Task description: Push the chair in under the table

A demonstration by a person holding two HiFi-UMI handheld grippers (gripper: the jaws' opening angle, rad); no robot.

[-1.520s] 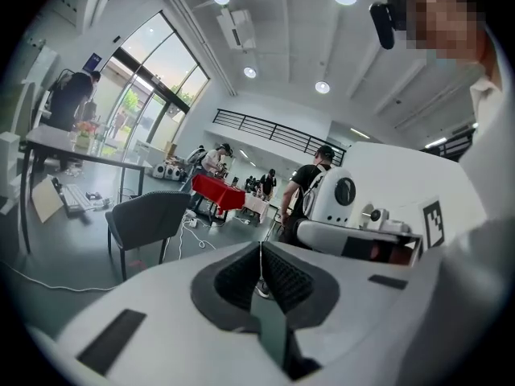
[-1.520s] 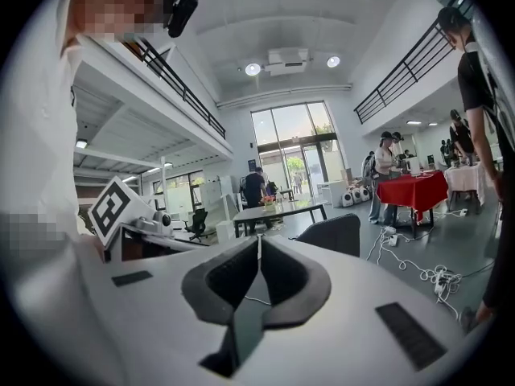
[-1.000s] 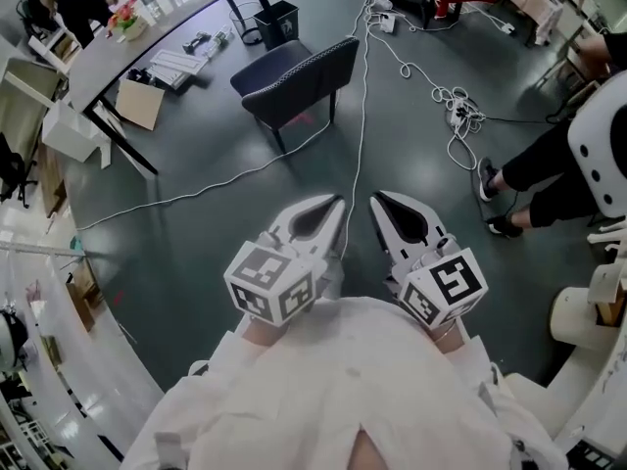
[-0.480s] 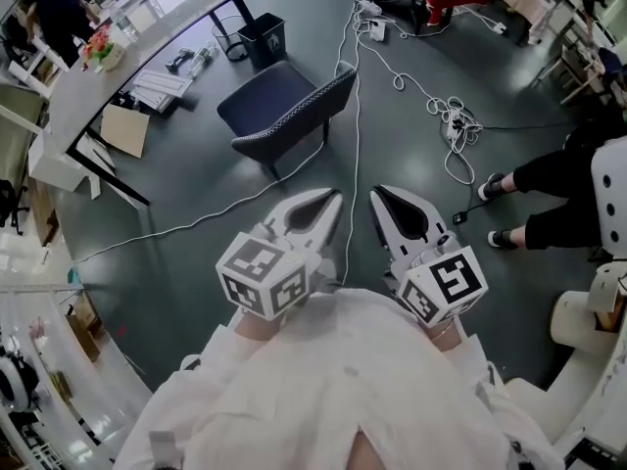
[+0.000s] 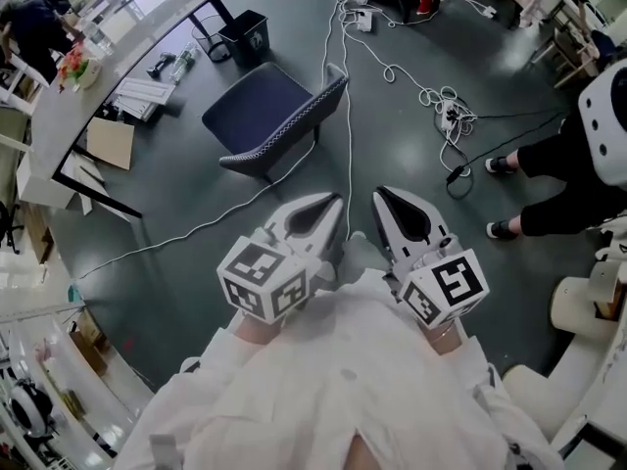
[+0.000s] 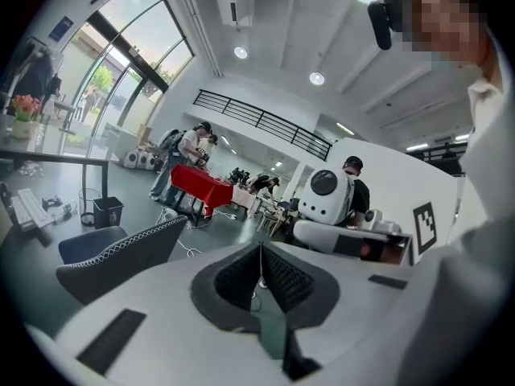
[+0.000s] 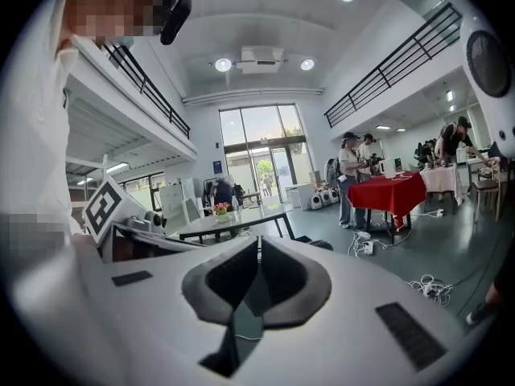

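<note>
The chair (image 5: 266, 116) has a dark navy padded seat, a backrest edged with pale dotted stitching, and thin dark legs. It stands on the glossy grey floor (image 5: 176, 194), clear of the table's (image 5: 118, 49) curved pale edge, with its seat turned toward the table and its backrest toward the person. A black open bin (image 5: 243, 35) sits on the floor by a black table leg, its inside too dark to read. White cables (image 5: 345, 96) trail past the chair. The left tongs (image 5: 331, 206) and right tongs (image 5: 382, 198) are both closed, gripping nothing.
</note>
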